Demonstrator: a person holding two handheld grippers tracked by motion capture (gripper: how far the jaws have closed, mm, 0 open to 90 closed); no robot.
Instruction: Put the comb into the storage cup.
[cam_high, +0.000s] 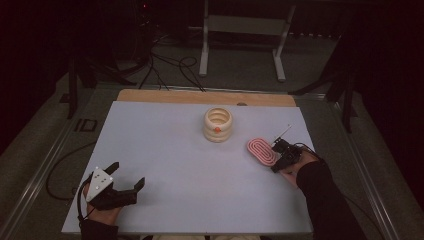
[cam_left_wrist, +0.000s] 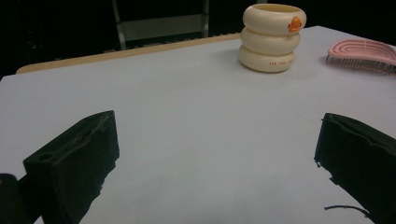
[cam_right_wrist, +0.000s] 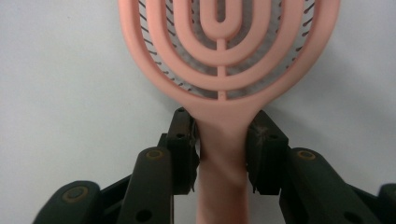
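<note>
A pink hairbrush (cam_high: 261, 151) lies bristles down on the white table top (cam_high: 175, 150), at the right. My right gripper (cam_high: 276, 156) comes at it from the near right. In the right gripper view the right gripper (cam_right_wrist: 223, 135) has its two black pads against both sides of the brush's (cam_right_wrist: 224, 112) narrow handle, shut on it. My left gripper (cam_high: 128, 173) rests at the near left, wide open with nothing in it. In the left gripper view that gripper (cam_left_wrist: 219, 119) faces bare table, with the brush (cam_left_wrist: 362, 52) far off at the right.
A cream cup (cam_high: 218, 125) made of three stacked rings, with a small orange mark, stands at the middle back, left of the brush; the cup (cam_left_wrist: 273, 37) also appears in the left gripper view. A wooden strip (cam_high: 200, 96) edges the far side. Cables and a metal stand lie on the floor beyond.
</note>
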